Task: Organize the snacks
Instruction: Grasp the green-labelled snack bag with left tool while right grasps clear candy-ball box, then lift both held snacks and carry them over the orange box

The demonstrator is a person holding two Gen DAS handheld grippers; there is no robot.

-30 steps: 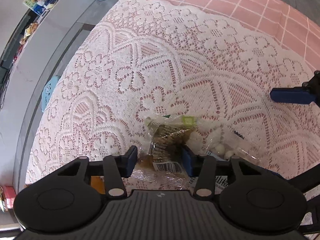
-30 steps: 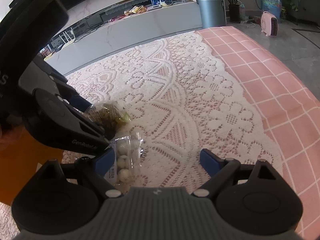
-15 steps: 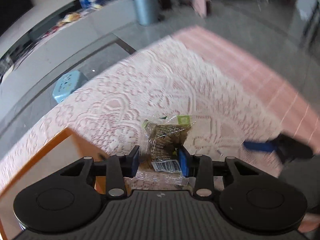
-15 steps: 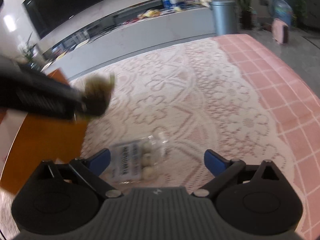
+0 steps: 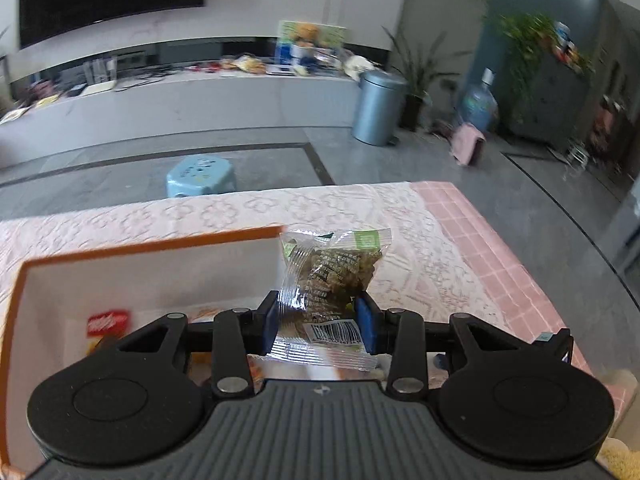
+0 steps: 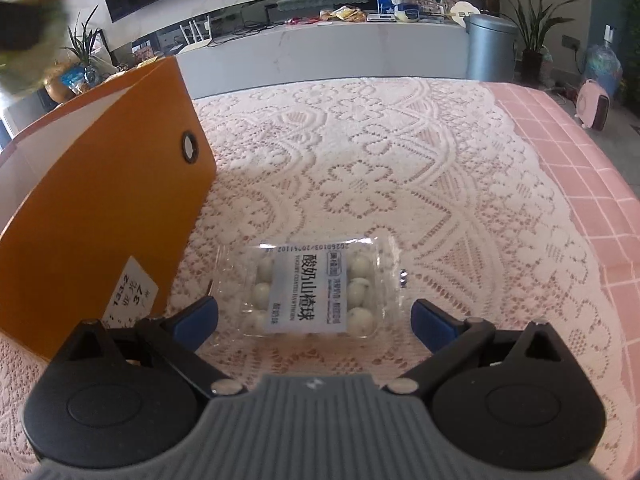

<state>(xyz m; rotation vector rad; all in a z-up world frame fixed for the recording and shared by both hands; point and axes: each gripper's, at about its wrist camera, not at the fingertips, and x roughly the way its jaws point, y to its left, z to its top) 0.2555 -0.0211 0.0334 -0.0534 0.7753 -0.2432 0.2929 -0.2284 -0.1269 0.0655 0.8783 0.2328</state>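
Item one: our left gripper, fingers pinching a clear snack packet of brown pieces, barcode toward the camera, held upright in the air at the right wall of the orange box. A red wrapper lies inside the box.

Item two: our right gripper, fingers spread wide, either side of a clear pack of white balls lying flat on the bench's lace cloth, just beside the box's right wall, no finger touching it.
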